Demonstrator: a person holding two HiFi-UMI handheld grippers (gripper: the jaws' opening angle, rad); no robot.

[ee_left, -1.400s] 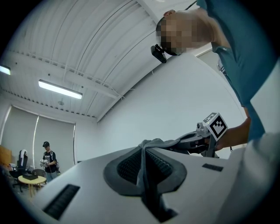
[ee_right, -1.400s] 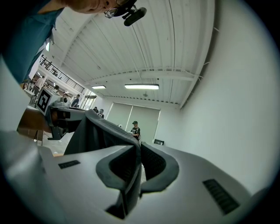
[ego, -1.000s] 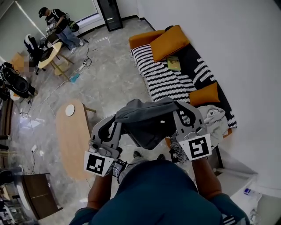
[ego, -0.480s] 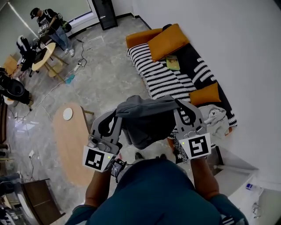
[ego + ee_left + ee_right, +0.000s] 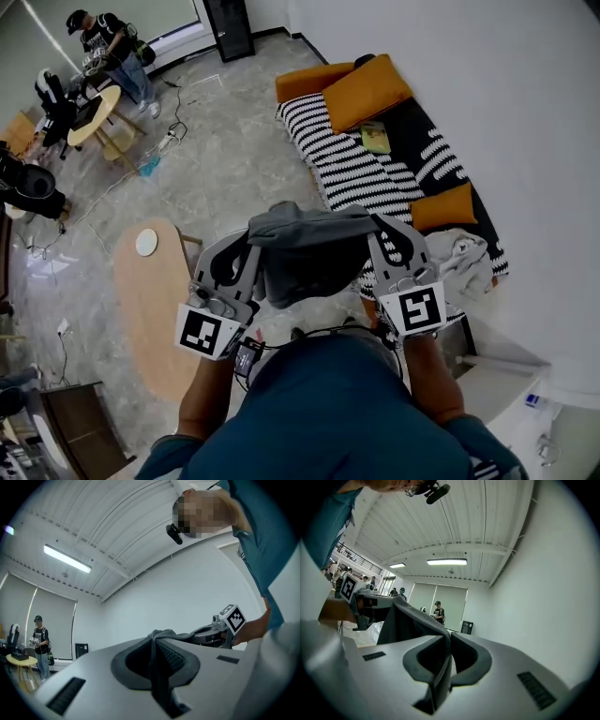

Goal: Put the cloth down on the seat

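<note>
A grey cloth [image 5: 309, 255] hangs stretched between my two grippers at chest height, above the floor beside the sofa. My left gripper [image 5: 254, 236] is shut on the cloth's left edge; in the left gripper view the fabric [image 5: 156, 667] is pinched between the closed jaws. My right gripper [image 5: 375, 225] is shut on the cloth's right edge, and the cloth [image 5: 405, 620] drapes away from its jaws. The seat is a sofa [image 5: 349, 161] with a black-and-white striped cover, lying ahead and to the right of the cloth.
Orange cushions [image 5: 366, 89] [image 5: 445, 206] and a book [image 5: 377, 138] lie on the sofa, with a pale heap of clothes [image 5: 464, 255] at its near end. An oval wooden coffee table [image 5: 155, 300] stands to the left. A person [image 5: 108, 47] stands at a far table.
Both grippers have moved across the room together with the cloth still stretched between them. Neither grip has changed.
</note>
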